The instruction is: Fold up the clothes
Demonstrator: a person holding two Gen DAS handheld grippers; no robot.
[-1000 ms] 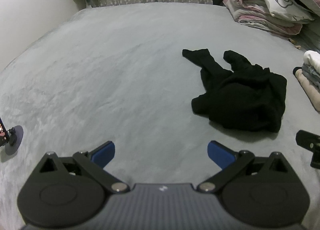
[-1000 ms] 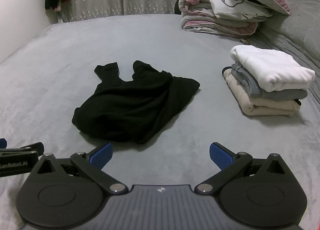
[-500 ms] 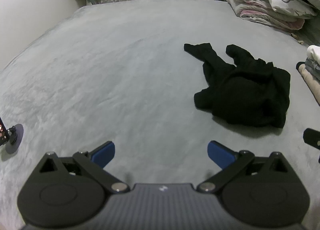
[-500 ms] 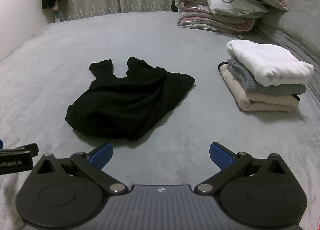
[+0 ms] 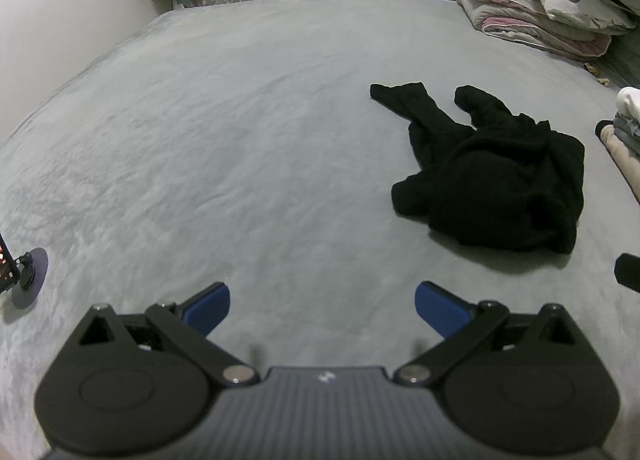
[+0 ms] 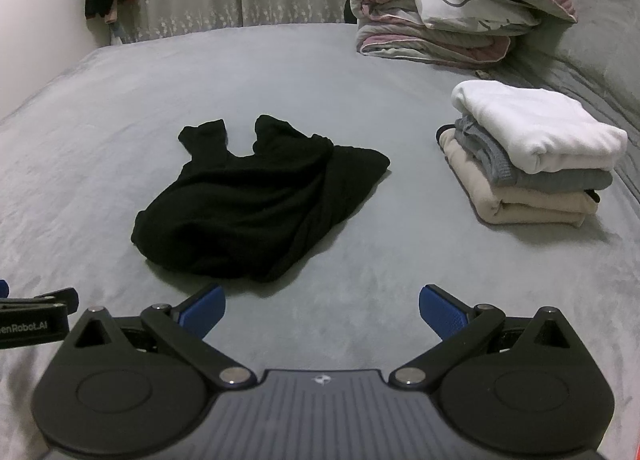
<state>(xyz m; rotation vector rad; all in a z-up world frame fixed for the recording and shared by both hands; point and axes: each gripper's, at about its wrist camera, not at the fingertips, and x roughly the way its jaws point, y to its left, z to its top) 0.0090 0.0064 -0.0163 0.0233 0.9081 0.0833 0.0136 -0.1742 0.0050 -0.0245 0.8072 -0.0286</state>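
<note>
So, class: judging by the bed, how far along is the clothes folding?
Done: three folded garments sit stacked on the bed. In hand: nothing; the left gripper and right gripper are open and empty. Left: the crumpled black garment, still unfolded.

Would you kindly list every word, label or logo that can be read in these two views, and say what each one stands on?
"enRobot.AI": white lettering on the left gripper at the right wrist view's left edge; the edge cuts off its first letters.
Small white emblem, no letters: on the left gripper's body and on the right gripper body.
Phone screen: too small to read.
</note>
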